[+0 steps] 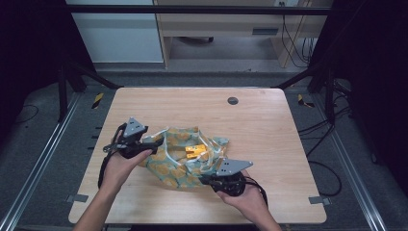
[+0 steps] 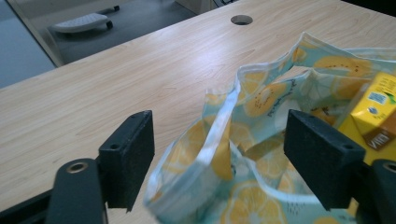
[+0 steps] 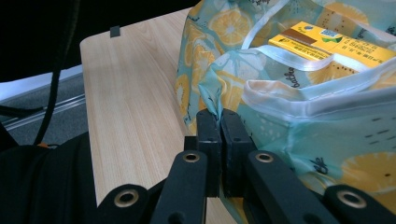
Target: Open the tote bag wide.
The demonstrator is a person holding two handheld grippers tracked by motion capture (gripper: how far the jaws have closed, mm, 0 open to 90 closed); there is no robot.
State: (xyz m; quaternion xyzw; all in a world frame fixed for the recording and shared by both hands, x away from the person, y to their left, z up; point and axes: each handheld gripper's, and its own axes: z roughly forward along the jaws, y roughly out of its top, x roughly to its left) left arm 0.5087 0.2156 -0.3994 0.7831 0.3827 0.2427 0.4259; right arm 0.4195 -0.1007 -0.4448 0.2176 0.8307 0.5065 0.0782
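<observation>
- Lemon-print bag (image 1: pixel 180 156) lies slumped on the wooden surface (image 1: pixel 260 125), toward the near edge, between both hands. Its mouth is open; a yellow carton (image 1: pixel 194 152) sits inside, near the middle.
- Right claw (image 1: pixel 208 180): jaws together, clamped on a pinch of the bag's fabric at the bag's 5 o'clock corner. In the right gripper view the cloth comes up straight from between the pads (image 3: pixel 208 135), with the white-edged rim (image 3: pixel 299 105) running off toward 3 o'clock.
- Left claw (image 1: pixel 155 145): jaws apart, at the bag's 9 o'clock side. In the left gripper view the rim fold (image 2: pixel 219 140) stands between the two pads (image 2: pixel 128 156), touching neither; it sits nearer the 9 o'clock pad than the other.
- Key relation: the rim fold runs roughly 12 to 6 o'clock through the left claw's gap, so the jaws straddle it crosswise. The carton (image 2: pixel 373 114) lies beyond the 3 o'clock pad, clear of the gap.
- Judgement: the left claw is the free one and already placed; closing on that fold looks like the coming move, with the right claw anchoring the opposite corner.
- Risk, as judged: the fold is limp and leaning, and may slip out before the pads meet.
</observation>
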